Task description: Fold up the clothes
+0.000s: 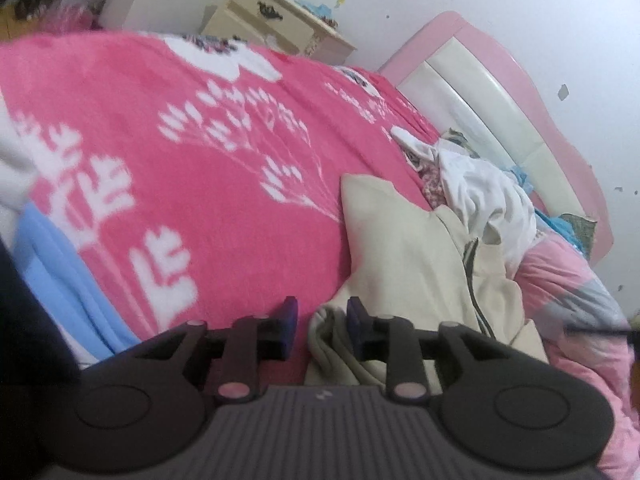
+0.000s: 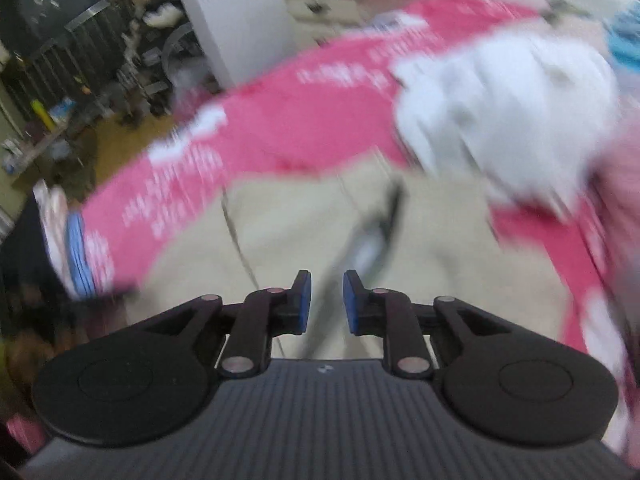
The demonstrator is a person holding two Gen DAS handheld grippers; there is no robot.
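Note:
A cream garment (image 1: 400, 240) with a dark stripe lies crumpled on the pink blanket (image 1: 200, 160) of a bed. My left gripper (image 1: 322, 326) hovers open at its near folded edge. That cloth edge sits by the right pad without being pinched. A white garment (image 1: 484, 184) is heaped behind the cream one. The right wrist view is blurred by motion. There my right gripper (image 2: 327, 304) is open above the cream garment (image 2: 288, 224), whose dark stripe runs under the gap. The white garment (image 2: 504, 112) lies beyond it to the right.
A pink and cream headboard (image 1: 500, 92) stands at the right, a cream nightstand (image 1: 276, 20) by the far wall. A light blue cloth (image 1: 60, 264) lies at the bed's left edge. A pink and grey quilt (image 1: 580, 308) is bunched on the right. Floor clutter (image 2: 80, 92) lies beyond the bed.

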